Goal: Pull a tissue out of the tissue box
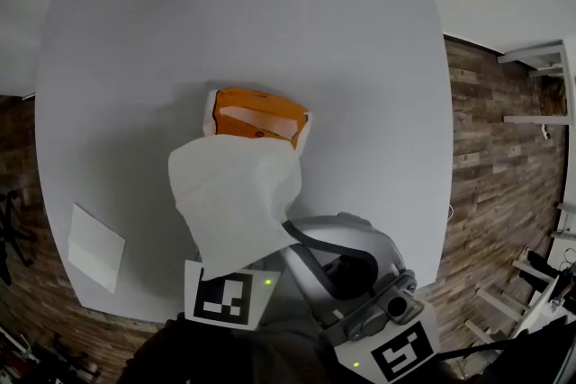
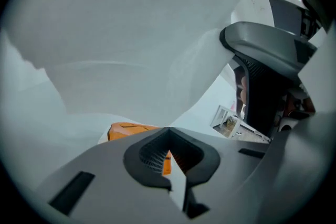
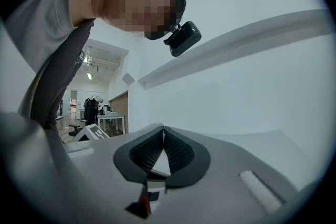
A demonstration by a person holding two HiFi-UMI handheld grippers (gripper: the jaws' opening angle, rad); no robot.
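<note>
The tissue (image 1: 236,198) is seen hanging over the near edge of the tissue box (image 1: 259,115), apparently clamped in the shut right tool (image 3: 163,129); the left tool (image 2: 168,131), closed on nothing, is pointed boxward beneath the sheet; the pull is judged to run away from the box.

A lifted tissue (image 1: 236,202) blocks the 6 o'clock approach to the orange tissue box (image 1: 261,114), midway on the grey table (image 1: 135,31); a folded sheet (image 1: 96,247) lies at 8 o'clock. From 9 round to 3, the surface lies open.
</note>
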